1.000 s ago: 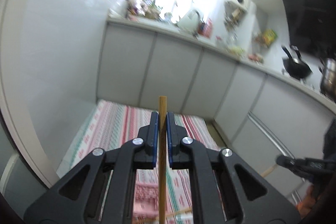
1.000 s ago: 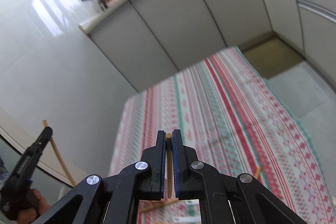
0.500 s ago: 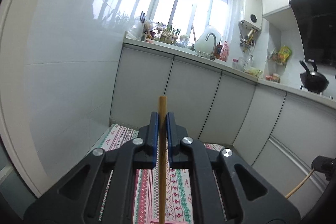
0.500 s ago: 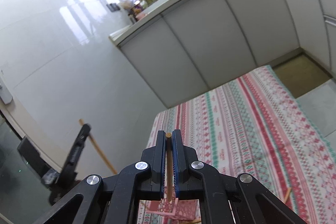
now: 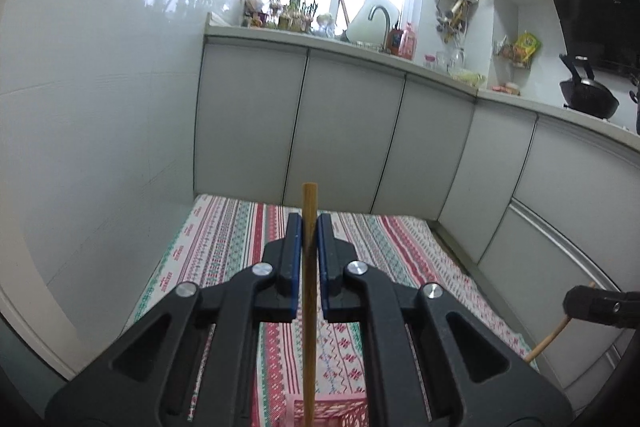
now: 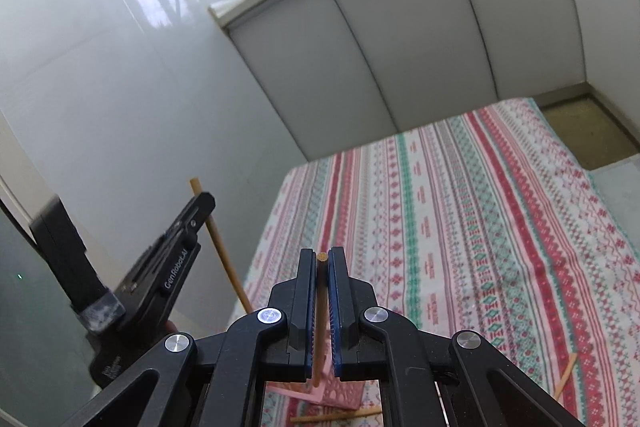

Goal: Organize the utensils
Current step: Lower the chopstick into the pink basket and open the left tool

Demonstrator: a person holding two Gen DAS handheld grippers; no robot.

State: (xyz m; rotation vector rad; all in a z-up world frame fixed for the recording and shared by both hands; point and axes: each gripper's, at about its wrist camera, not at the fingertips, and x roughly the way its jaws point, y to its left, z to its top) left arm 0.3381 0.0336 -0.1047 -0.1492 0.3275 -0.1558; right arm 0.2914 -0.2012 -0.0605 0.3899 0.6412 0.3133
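Chopsticks [image 5: 309,291] [image 6: 320,311] sit clamped in left gripper [image 5: 309,227] and right gripper [image 6: 322,259], lower ends cut off.

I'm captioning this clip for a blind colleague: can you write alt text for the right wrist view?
The right gripper is shut on a wooden chopstick, held above a red-and-green patterned cloth. At left, the left gripper holds another chopstick; a pink basket and loose chopsticks lie below, with grey cabinets behind.
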